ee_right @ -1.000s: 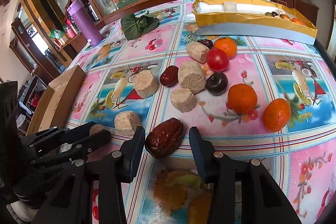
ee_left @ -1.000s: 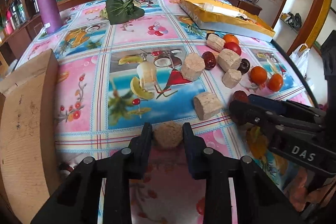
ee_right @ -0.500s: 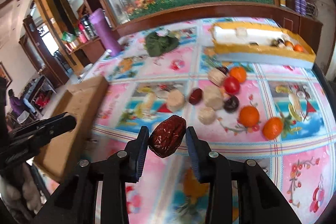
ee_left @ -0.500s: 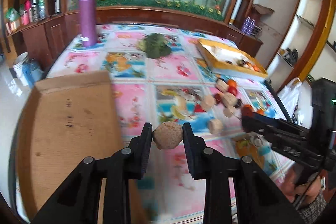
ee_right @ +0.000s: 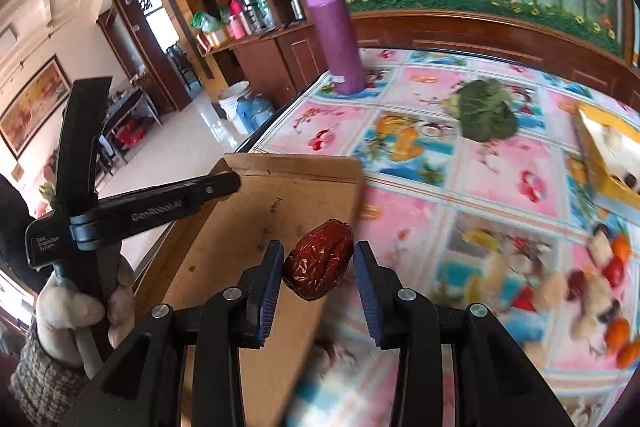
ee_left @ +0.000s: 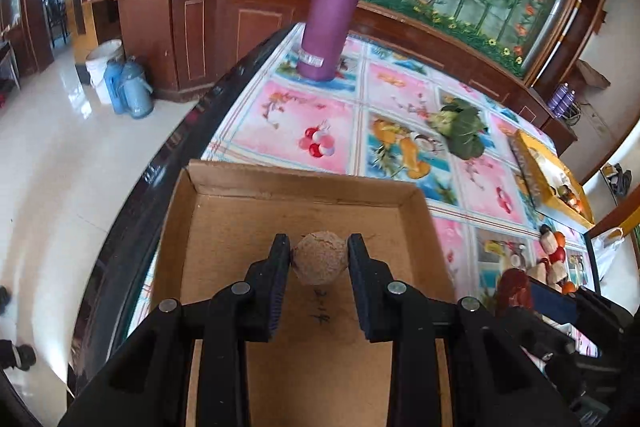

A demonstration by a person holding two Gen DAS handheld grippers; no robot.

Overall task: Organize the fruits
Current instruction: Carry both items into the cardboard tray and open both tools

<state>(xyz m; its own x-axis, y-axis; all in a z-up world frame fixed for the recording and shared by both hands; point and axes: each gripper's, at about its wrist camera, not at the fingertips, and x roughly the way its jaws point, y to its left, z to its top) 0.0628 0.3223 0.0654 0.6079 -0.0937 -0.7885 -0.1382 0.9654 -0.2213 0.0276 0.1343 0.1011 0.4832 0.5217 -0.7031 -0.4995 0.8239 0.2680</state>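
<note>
My left gripper (ee_left: 319, 251) is shut on a round tan cake (ee_left: 320, 267) and holds it in the air over the inside of an open cardboard box (ee_left: 224, 227). My right gripper (ee_right: 319, 259) is shut on a wrinkled red date (ee_right: 320, 267), lifted above the box's (ee_right: 280, 195) right side. In the right wrist view the left gripper (ee_right: 234, 185) reaches in from the left, held by a gloved hand (ee_right: 72, 311). The date (ee_left: 514, 291) also shows at the lower right of the left wrist view. The remaining fruits and cakes (ee_right: 600, 279) lie blurred far to the right.
A tall purple flask (ee_left: 332, 15) stands at the table's far left corner. A green leafy bundle (ee_left: 460, 127) lies mid-table, and a yellow tray (ee_left: 552, 179) with several fruits sits at the right. The table's dark edge (ee_left: 180, 147) runs just left of the box, with floor beyond.
Both grippers rose from the fruit pile and swung left to above the cardboard box, carrying their loads. The right gripper's jaws closed on the date a second ago.
</note>
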